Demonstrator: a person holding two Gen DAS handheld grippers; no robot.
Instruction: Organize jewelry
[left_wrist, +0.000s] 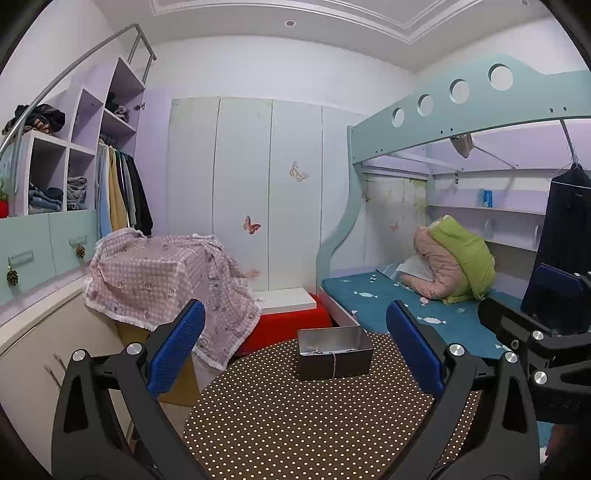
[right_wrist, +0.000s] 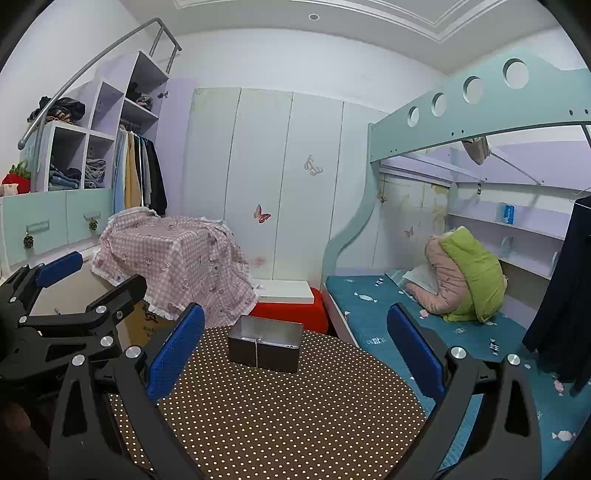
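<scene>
A small open metal tin (left_wrist: 334, 352) (right_wrist: 265, 345) stands at the far edge of a round table with a brown polka-dot cloth (left_wrist: 295, 417) (right_wrist: 288, 413). A thin silver chain (left_wrist: 334, 363) (right_wrist: 256, 350) hangs over the tin's near wall, and some silvery jewelry lies inside. My left gripper (left_wrist: 295, 350) is open, well short of the tin and above the cloth, with nothing between its blue pads. My right gripper (right_wrist: 295, 350) is open too, also short of the tin and holding nothing. Each gripper shows at the edge of the other's view.
A blue-sheeted bunk bed (left_wrist: 406, 306) (right_wrist: 399, 306) with a green and pink bundle of bedding runs along the right. A pink checked cloth covers something (left_wrist: 166, 277) at the left. A red stool with a white board (left_wrist: 291, 317) stands behind the table.
</scene>
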